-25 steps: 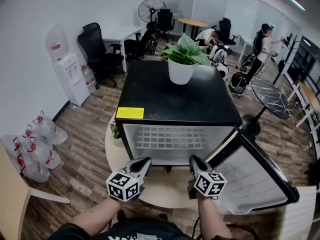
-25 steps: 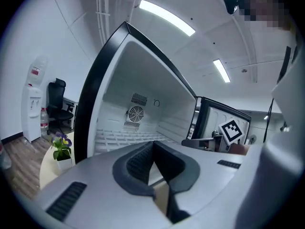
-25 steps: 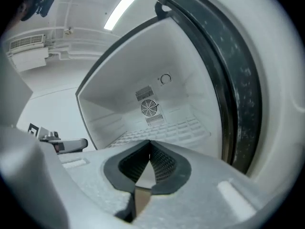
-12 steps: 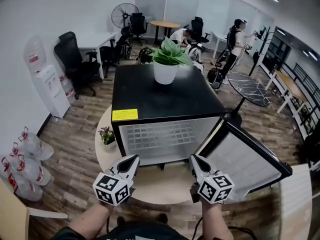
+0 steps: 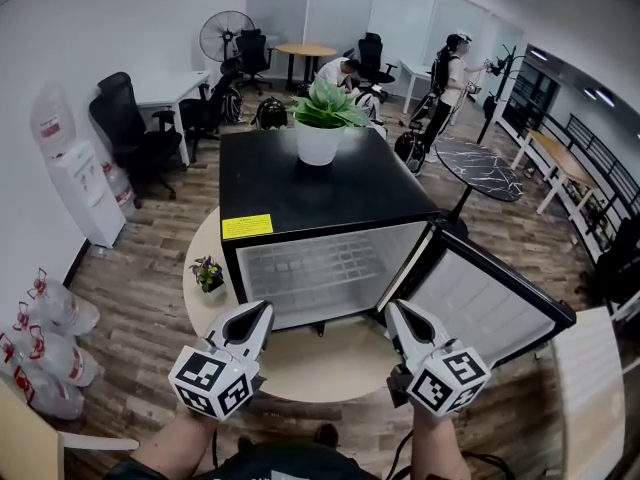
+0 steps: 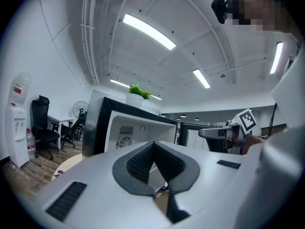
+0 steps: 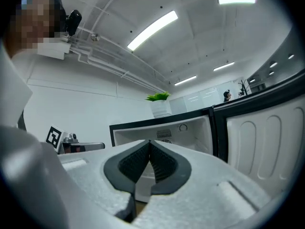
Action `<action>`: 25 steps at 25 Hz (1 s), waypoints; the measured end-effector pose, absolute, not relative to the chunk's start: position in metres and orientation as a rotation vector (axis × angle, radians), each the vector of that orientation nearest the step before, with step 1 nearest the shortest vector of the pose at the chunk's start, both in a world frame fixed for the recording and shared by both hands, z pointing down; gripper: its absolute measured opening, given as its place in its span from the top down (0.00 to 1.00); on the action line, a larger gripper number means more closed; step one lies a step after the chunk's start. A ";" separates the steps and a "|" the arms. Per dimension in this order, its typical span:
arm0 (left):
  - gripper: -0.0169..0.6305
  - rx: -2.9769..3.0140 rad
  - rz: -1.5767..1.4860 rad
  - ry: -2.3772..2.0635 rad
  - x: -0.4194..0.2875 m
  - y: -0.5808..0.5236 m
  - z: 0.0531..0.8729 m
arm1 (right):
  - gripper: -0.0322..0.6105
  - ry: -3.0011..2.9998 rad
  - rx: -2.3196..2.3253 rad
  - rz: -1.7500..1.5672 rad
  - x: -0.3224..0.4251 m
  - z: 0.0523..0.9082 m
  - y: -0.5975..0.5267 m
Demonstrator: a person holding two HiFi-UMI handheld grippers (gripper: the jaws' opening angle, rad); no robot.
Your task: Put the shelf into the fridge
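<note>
Black ribbed pads (image 6: pixel 138 162) of the left gripper (image 5: pixel 262 314) meet tip to tip with nothing between them. The right gripper (image 5: pixel 398 312) is pressed together the same way, its pads (image 7: pixel 164 163) empty. Both are held level, side by side low in the head view, the left at seven o'clock and the right at five, with their tips aimed toward twelve. Just ahead of and below the tips lies a round beige table (image 5: pixel 310 366), and on it stands the black fridge (image 5: pixel 300 183), filling the middle of the view. Its door (image 5: pixel 485 303) hangs open toward four o'clock, showing its white lining. Inside the white cavity the shelf (image 5: pixel 322 268), a white wire grid, lies across the compartment, well apart from both grippers. A yellow label (image 5: pixel 247 227) sits on the near left corner of the fridge top, at twelve o'clock from the left gripper. A potted plant (image 5: pixel 320 128) in a white pot stands on the far part of the top, at twelve. A small plant pot (image 5: pixel 208 274) rests on the table just beside the fridge, at ten o'clock. Farther out, a water dispenser (image 5: pixel 72 163) stands by the wall at ten o'clock, water bottles (image 5: pixel 40 333) lie on the wood floor at eight, and a standing person (image 5: pixel 445 68) is at one o'clock.
</note>
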State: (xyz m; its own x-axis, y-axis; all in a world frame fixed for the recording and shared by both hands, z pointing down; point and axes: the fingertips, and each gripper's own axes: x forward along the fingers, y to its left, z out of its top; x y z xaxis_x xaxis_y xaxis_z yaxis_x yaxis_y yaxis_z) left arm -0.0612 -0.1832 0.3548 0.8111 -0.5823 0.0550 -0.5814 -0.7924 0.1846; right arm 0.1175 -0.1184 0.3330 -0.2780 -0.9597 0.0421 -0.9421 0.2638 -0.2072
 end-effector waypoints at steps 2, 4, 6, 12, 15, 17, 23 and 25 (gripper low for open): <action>0.97 2.833 -0.014 -0.925 -0.064 -0.181 0.348 | 0.94 2.426 -1.834 -0.282 0.114 0.330 -0.114; 0.97 2.853 -0.021 -0.938 -0.066 -0.180 0.342 | 0.94 2.428 -1.841 -0.271 0.111 0.328 -0.110; 0.97 2.864 -0.022 -0.950 -0.067 -0.180 0.338 | 0.94 2.426 -1.853 -0.255 0.110 0.325 -0.106; 0.97 2.890 -0.017 -0.964 -0.067 -0.179 0.332 | 0.94 2.427 -1.888 -0.223 0.110 0.319 -0.103; 0.97 2.873 -0.032 -0.969 -0.069 -0.180 0.332 | 0.94 2.419 -1.902 -0.229 0.111 0.320 -0.103; 0.97 2.871 -0.032 -0.986 -0.069 -0.181 0.331 | 0.94 2.409 -1.915 -0.227 0.114 0.320 -0.103; 0.97 2.870 -0.038 -1.004 -0.070 -0.182 0.328 | 0.94 2.401 -1.925 -0.224 0.116 0.318 -0.101; 0.97 2.860 -0.049 -1.003 -0.071 -0.183 0.328 | 0.94 2.394 -1.929 -0.229 0.116 0.318 -0.101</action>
State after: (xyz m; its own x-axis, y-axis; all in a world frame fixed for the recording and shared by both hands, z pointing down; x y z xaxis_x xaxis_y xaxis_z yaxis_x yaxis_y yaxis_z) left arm -0.0710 -0.1831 0.3276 0.7813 -0.6241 0.0062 -0.6206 -0.7757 0.1150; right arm 0.1162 -0.1010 0.3181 -0.2157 -0.9753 0.0474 -0.9666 0.2064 -0.1519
